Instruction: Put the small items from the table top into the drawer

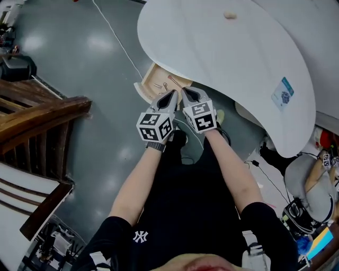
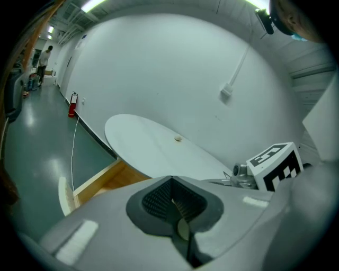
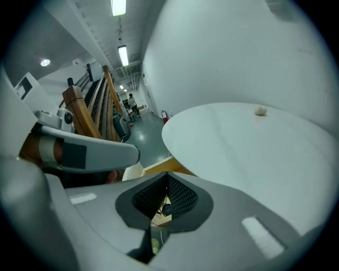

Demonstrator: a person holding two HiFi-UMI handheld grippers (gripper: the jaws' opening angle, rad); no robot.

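A wooden drawer (image 1: 152, 80) stands pulled out from under the round white table (image 1: 222, 58), with a few small items lying in it, one of them red (image 1: 170, 80). A small beige item (image 1: 230, 15) lies far back on the table top, also visible as the beige item (image 2: 178, 138) and the beige item (image 3: 260, 111). My left gripper (image 1: 172, 95) and right gripper (image 1: 185, 91) hover side by side just over the drawer's near edge. The left gripper (image 2: 170, 181) is shut with nothing in it. The right gripper (image 3: 167, 176) is shut and empty too.
A dark wooden stair frame (image 1: 37, 122) stands at the left. A white cable (image 1: 114, 37) runs across the grey floor. Bags and clutter (image 1: 312, 211) lie at the lower right. A blue sticker (image 1: 282, 93) marks the table's near rim. A red extinguisher (image 2: 71, 106) stands by the wall.
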